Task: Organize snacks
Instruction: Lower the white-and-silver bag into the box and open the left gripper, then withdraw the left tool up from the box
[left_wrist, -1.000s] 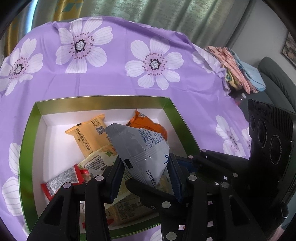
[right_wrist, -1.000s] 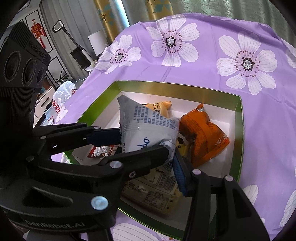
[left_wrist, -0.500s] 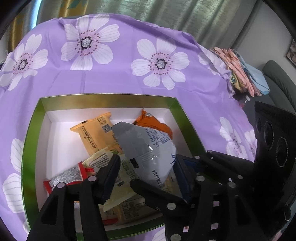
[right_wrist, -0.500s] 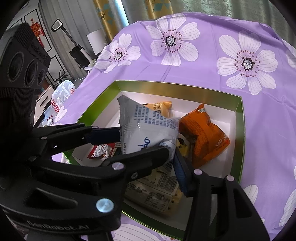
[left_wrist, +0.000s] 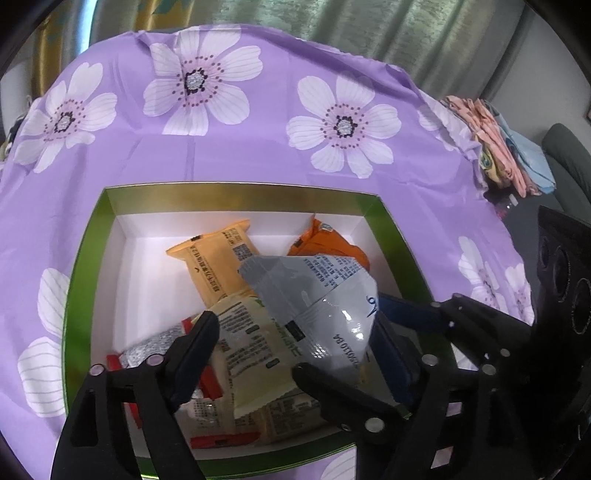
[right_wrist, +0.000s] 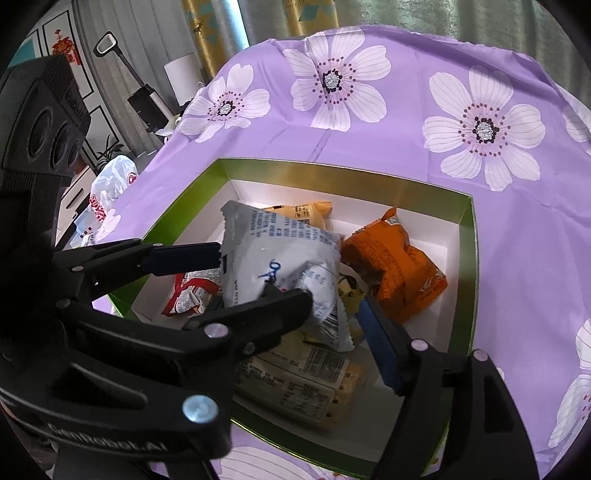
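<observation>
A grey foil snack packet (left_wrist: 314, 306) (right_wrist: 280, 266) stands tilted on the pile inside a green-rimmed white box (left_wrist: 240, 194) (right_wrist: 332, 173). My left gripper (left_wrist: 295, 325) straddles it with jaws opening; its left fingertip (left_wrist: 207, 325) is clear of the packet. My right gripper (right_wrist: 334, 301) comes in from the right, jaws also opening, with the packet between them and a small gap at the blue pad (right_wrist: 376, 339). Under and around the packet lie a yellow packet (left_wrist: 214, 266), an orange one (right_wrist: 399, 273), a cream one (left_wrist: 251, 350) and a red-and-white one (right_wrist: 188, 291).
The box sits on a purple cloth with white flowers (left_wrist: 207, 85). Folded clothes (left_wrist: 495, 147) lie at the far right edge, with a grey chair (left_wrist: 569, 155) beyond. Off the table's left side are a white plastic bag (right_wrist: 110, 184) and an upright vacuum (right_wrist: 140, 96).
Both pairs of jaws have spread wider. The left finger has come off the grey packet, and the right pad no longer presses it. The packet now leans on the pile.
</observation>
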